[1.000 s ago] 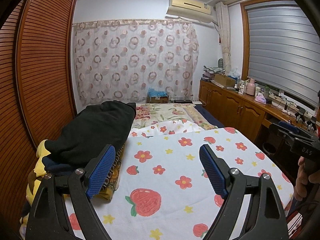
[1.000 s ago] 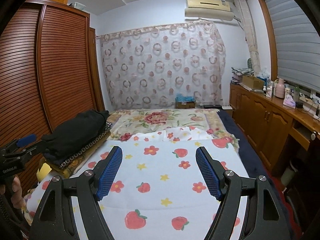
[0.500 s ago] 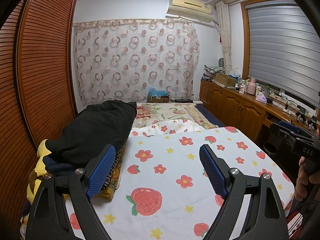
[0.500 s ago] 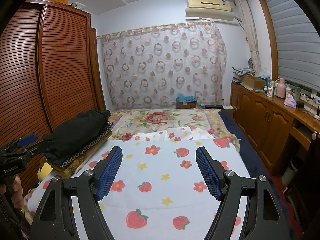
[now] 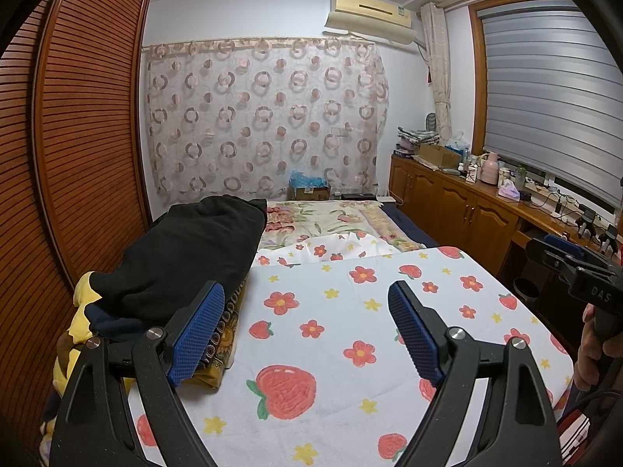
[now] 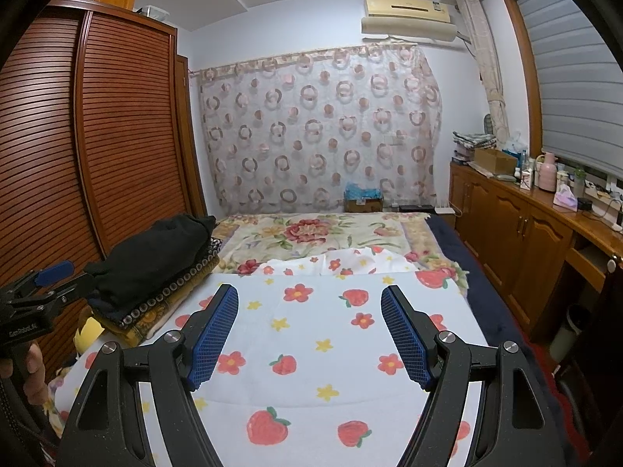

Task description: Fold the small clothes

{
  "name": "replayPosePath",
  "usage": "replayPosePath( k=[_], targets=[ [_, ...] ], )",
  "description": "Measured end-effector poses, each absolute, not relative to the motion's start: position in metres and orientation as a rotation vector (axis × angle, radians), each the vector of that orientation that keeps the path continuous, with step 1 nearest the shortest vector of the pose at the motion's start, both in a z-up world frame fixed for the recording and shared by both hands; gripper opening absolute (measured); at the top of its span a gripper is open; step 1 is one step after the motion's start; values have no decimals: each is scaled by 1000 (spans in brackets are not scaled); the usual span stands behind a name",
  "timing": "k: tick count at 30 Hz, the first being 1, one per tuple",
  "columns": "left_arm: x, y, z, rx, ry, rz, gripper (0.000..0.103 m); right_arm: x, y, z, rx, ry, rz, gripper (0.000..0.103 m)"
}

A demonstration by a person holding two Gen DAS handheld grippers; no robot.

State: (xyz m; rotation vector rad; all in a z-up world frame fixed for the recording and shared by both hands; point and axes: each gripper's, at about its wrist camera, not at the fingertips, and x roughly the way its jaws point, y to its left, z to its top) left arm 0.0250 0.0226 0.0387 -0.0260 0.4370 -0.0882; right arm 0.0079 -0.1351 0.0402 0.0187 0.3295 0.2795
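Observation:
A white cloth printed with strawberries and flowers [image 5: 331, 323] [image 6: 311, 334] lies spread flat over the bed. My left gripper [image 5: 307, 307] hovers above its left part, jaws wide open and empty. My right gripper [image 6: 309, 311] hangs over the cloth's middle, also open with nothing between its blue pads. A black garment [image 5: 187, 257] [image 6: 155, 257] lies on a stack of folded clothes at the bed's left edge. In each view the other gripper shows at the frame's side, held in a hand.
A slatted wooden wardrobe [image 5: 78, 155] stands close along the left of the bed. A wooden cabinet [image 6: 525, 233] with bottles and boxes runs along the right wall. A floral blanket [image 6: 323, 233] covers the bed's far end before a curtain [image 5: 264, 116].

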Motion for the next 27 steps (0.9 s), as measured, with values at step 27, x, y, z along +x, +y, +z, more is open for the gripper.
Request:
replayPosePath(
  k=[27],
  targets=[
    [25,23,37,-26,435,-88,87,11,-142,39,11,328,288,78]
  ],
)
